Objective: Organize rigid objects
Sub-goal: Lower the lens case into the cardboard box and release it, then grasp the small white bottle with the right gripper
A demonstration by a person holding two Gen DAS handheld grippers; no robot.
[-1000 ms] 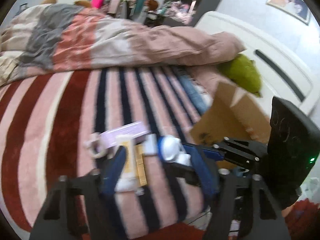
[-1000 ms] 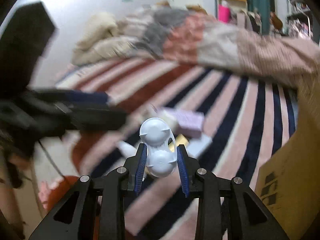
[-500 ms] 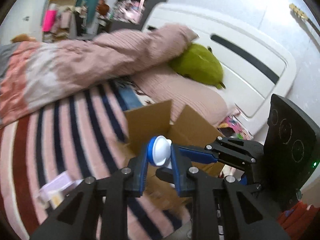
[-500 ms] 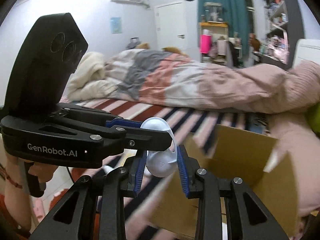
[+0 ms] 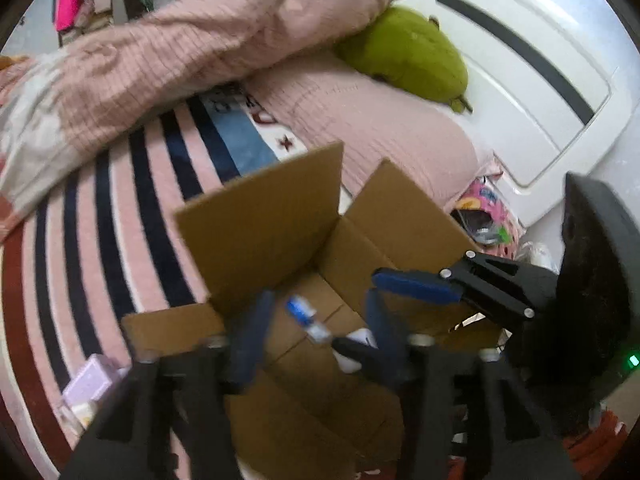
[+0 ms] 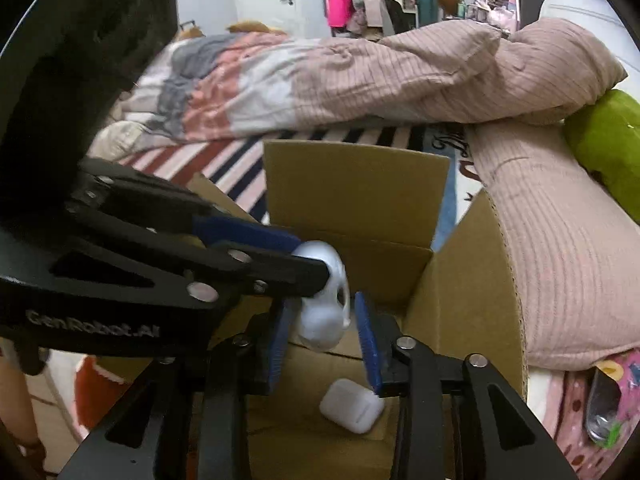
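An open cardboard box stands on the striped bed, also in the right wrist view. My left gripper is open over the box; a small blue-and-white object is between its blurred fingers, falling free inside the box. My right gripper is open over the box, jaws apart, with a white double-dome object between them, loose. The left gripper's finger crosses in front of it. A white earbud case lies on the box floor.
A pink duvet lies across the bed behind the box. A green plush rests by the white headboard. A lilac box and small items lie on the bedspread left of the carton.
Both grippers moved from the items on the bedspread to above the box. Both opened; the blue-and-white object left the left jaws and the white object is loosened in the right.
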